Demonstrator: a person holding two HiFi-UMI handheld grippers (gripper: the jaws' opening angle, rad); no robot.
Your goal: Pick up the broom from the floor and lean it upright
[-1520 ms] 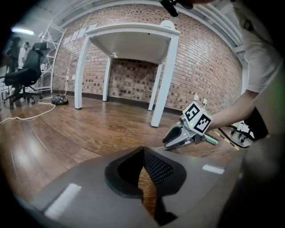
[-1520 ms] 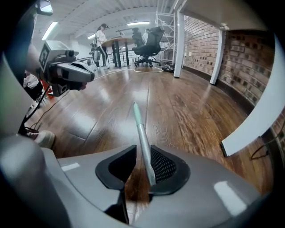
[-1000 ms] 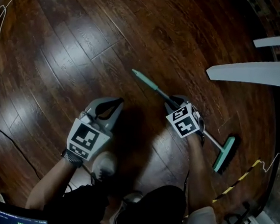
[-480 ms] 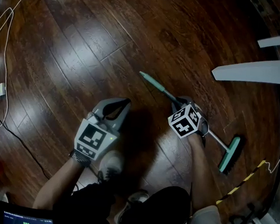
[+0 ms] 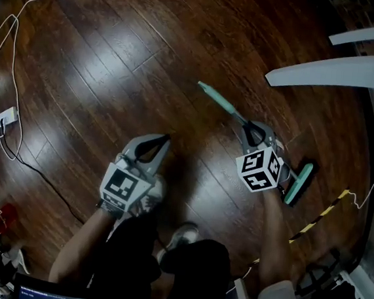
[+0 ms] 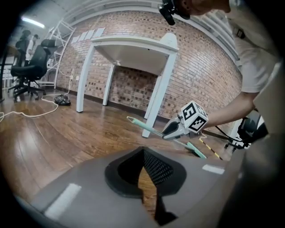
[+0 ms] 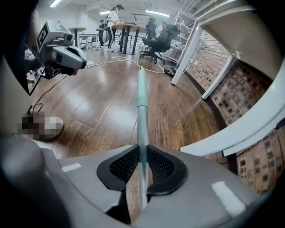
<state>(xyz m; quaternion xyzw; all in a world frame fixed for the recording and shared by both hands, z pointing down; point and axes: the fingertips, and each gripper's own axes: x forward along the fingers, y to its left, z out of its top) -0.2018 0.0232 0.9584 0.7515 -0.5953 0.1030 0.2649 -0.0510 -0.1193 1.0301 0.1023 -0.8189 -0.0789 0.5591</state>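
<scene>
The broom has a metal pole, a teal grip [image 5: 218, 101] and a teal brush head [image 5: 300, 183]. My right gripper [image 5: 255, 129] is shut on the pole below the grip; its jaws have just been closing on it. The grip end is raised off the wooden floor, and the brush head stays low beside the right hand. In the right gripper view the pole [image 7: 141, 89] runs straight out between the pads [image 7: 127, 164]. My left gripper [image 5: 165, 139] hangs to the left, apart from the broom, its tips together and nothing in it. It sees the broom [image 6: 142, 128] and right gripper [image 6: 171, 131] ahead.
A white table [image 5: 339, 71] stands at the upper right against a brick wall [image 6: 133, 89]. White cables [image 5: 14, 30] and a plug block [image 5: 7, 116] lie at the left. Yellow-black tape [image 5: 318, 220] marks the floor at the right. Office chairs [image 7: 158, 38] stand far off.
My right gripper has closed on the pole and lifted it, so the grip end is off the floor and the brush head sits nearer the hand. The left gripper has risen a little.
</scene>
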